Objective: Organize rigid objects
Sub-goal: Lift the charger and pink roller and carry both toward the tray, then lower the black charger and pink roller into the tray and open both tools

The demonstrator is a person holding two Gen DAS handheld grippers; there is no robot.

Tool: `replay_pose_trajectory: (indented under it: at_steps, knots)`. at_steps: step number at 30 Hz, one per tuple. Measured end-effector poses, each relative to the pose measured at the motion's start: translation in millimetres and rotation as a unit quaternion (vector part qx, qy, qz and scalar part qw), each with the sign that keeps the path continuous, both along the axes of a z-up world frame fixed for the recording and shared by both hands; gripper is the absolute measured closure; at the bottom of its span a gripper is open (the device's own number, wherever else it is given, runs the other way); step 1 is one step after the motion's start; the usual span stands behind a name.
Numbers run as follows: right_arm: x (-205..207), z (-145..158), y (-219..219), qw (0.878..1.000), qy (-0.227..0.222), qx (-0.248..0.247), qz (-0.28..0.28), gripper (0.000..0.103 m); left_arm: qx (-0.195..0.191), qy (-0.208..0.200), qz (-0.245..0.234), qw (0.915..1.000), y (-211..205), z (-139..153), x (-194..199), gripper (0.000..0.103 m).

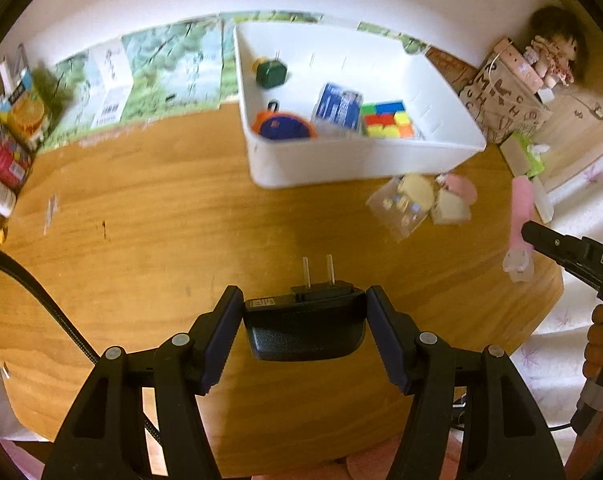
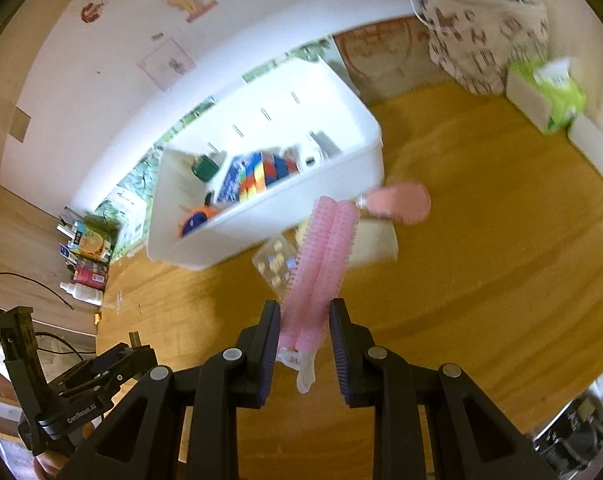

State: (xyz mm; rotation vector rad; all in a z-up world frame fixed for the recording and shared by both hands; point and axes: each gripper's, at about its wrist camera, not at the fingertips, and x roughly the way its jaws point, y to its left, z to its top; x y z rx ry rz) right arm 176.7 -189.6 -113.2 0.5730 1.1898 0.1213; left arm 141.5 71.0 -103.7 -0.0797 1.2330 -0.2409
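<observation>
My left gripper (image 1: 304, 312) is shut on a black plug adapter (image 1: 304, 326) whose two metal prongs point away from me, held above the wooden table (image 1: 161, 208). The right gripper (image 2: 304, 332) is shut on a pink hair-roller clip (image 2: 321, 264), lifted over the table; the same pink clip (image 1: 519, 224) hangs from the right gripper's tip at the right edge of the left wrist view. A white bin (image 1: 361, 160) at the back of the table holds a colour cube (image 1: 387, 120), a blue pack (image 1: 338, 107), a green box (image 1: 271, 73) and an orange-blue item (image 1: 283, 126).
In front of the bin lie a clear plastic bag (image 1: 399, 208), a cream pad and a pink puff (image 1: 459, 188). Drink cartons (image 1: 21, 114) stand at the left edge, a patterned bag (image 1: 505, 104) with a doll and a tissue box (image 2: 549, 96) at the right.
</observation>
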Motion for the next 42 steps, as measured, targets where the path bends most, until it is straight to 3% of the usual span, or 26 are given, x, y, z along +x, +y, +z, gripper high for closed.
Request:
replay_pose_trajectory:
  at_steps: [9, 22, 29, 42]
  knots:
    - [50, 17, -17, 0.999, -0.027, -0.007, 0.037, 0.078, 0.005, -0.011, 0.022, 0.9997, -28, 12, 32, 0.036]
    - [123, 9, -39, 0.993, -0.074, 0.007, 0.095, 0.078, -0.008, -0.052, 0.071, 0.9960, -67, 29, 77, 0.036]
    - [153, -2, -42, 0.985, -0.118, 0.018, 0.125, 0.077, -0.030, -0.087, 0.101, 0.9906, -80, 31, 99, 0.036]
    - [186, -35, -30, 0.971, -0.157, 0.002, 0.179, 0.077, -0.082, -0.155, 0.131, 0.9757, -88, 17, 122, 0.036]
